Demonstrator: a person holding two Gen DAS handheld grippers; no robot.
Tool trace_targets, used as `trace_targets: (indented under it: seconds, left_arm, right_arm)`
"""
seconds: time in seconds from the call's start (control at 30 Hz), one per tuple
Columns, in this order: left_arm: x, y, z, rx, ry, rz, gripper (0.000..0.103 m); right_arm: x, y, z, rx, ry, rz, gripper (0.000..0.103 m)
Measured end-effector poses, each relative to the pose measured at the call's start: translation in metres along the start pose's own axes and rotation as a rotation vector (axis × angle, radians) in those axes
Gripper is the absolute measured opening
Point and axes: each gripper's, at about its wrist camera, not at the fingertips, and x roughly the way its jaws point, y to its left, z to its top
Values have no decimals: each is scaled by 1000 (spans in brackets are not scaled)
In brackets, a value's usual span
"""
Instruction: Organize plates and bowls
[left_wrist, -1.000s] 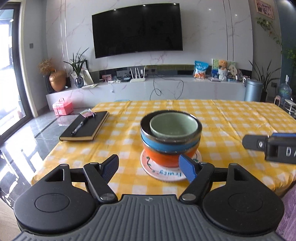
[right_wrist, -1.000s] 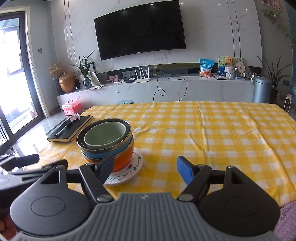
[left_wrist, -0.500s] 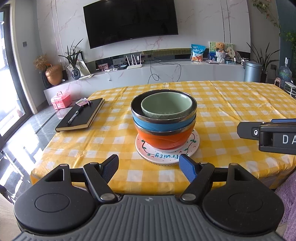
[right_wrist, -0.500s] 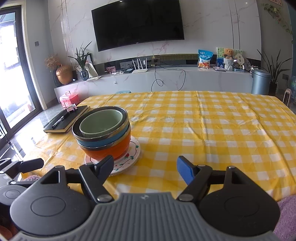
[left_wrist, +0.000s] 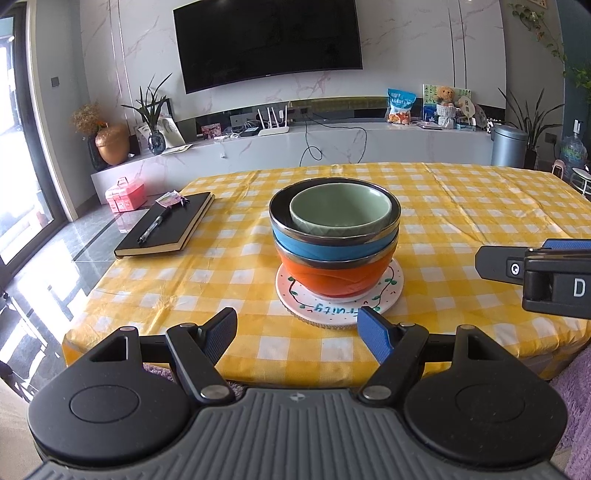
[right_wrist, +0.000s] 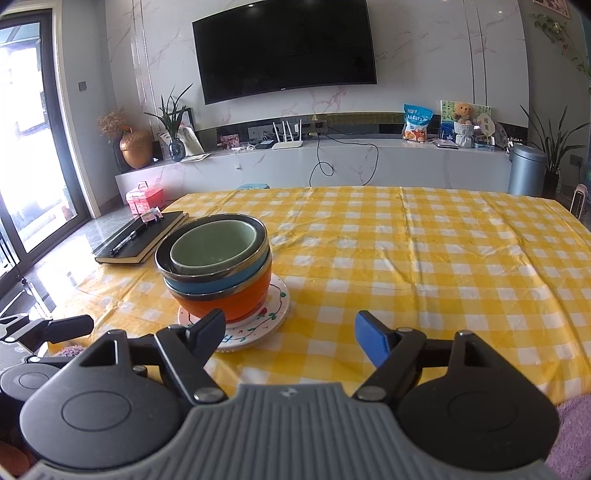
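green bowl (left_wrist: 340, 206), orange bowl (left_wrist: 332, 275), yellow-checked tablecloth (left_wrist: 461, 206)

Both wrist views look across the table toward the TV (left_wrist: 267, 38), from just off its near edge. The left faces the bowl stack (left_wrist: 335, 236) head-on; the right sees that stack (right_wrist: 216, 271) from its right.

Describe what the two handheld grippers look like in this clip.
Both match: the left gripper and right gripper have a grey ribbed body flanked by two round black discs, with black linkage arms. One finger pad is black, the other blue. Seen side-on, the right one shows a white letter D. No cables or sleeves show.
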Motion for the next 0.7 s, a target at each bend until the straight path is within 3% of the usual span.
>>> trace_targets:
  seconds: [0.7]
  left_arm:
    - [0, 3, 0, -4, 5, 6, 87]
  right_arm:
    - [1, 0, 0, 2, 5, 1, 77]
